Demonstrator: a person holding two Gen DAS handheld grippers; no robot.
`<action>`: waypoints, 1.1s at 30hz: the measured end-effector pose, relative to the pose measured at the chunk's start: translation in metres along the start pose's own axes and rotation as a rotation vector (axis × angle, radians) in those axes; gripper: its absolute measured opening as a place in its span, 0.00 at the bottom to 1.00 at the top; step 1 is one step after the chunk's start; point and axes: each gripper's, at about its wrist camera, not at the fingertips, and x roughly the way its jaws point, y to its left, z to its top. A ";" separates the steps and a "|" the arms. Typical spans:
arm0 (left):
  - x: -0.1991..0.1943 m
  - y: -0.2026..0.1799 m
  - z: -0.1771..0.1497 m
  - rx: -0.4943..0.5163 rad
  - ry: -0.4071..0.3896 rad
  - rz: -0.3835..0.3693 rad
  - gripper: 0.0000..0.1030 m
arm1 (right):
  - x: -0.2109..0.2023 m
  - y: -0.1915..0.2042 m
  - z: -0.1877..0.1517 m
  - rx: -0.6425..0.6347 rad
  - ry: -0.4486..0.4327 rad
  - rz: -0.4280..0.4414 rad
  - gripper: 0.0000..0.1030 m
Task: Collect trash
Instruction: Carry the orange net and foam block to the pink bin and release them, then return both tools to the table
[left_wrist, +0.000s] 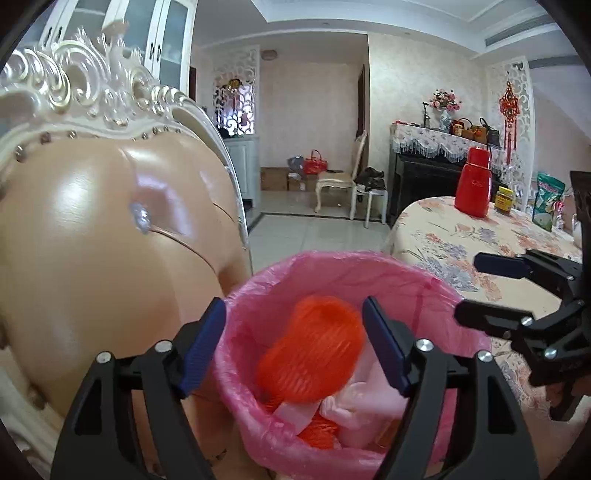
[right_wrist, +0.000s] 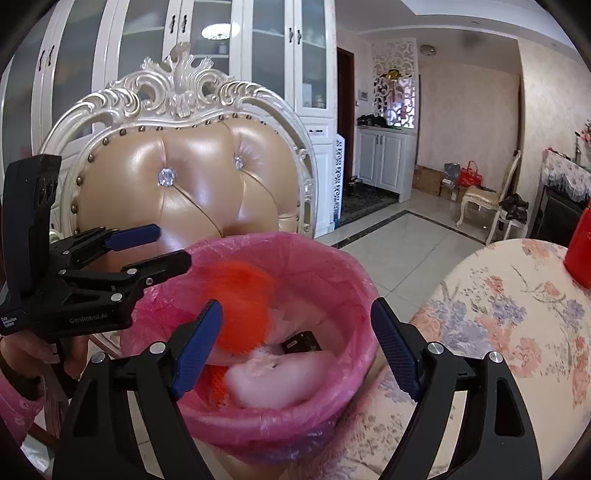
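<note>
A bin lined with a pink plastic bag (left_wrist: 325, 266) stands between the chair and the table; it also shows in the right wrist view (right_wrist: 354, 291). Inside lie an orange mesh net (left_wrist: 314, 354), blurred in the right wrist view (right_wrist: 243, 295), crumpled pale pink paper (left_wrist: 358, 410) and a small dark wrapper (right_wrist: 301, 341). My left gripper (left_wrist: 295, 350) is open and empty over the bin's mouth; it also shows from the side (right_wrist: 170, 247). My right gripper (right_wrist: 295, 350) is open and empty above the bin; it shows at the right in the left wrist view (left_wrist: 469, 288).
An ornate white chair with a tan leather back (right_wrist: 192, 184) stands close behind the bin. A round table with a floral cloth (left_wrist: 461, 240) is to the right, carrying a red flask (left_wrist: 474, 181), a jar (left_wrist: 504, 199) and a green packet (left_wrist: 548, 199).
</note>
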 end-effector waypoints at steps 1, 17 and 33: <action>-0.002 -0.002 -0.001 0.004 -0.005 0.012 0.80 | -0.006 -0.002 -0.001 0.003 -0.002 -0.009 0.75; -0.035 -0.124 0.002 0.077 -0.024 -0.155 0.95 | -0.143 -0.070 -0.057 0.127 -0.060 -0.282 0.79; -0.047 -0.367 0.000 0.190 0.049 -0.544 0.95 | -0.312 -0.183 -0.161 0.420 -0.053 -0.661 0.82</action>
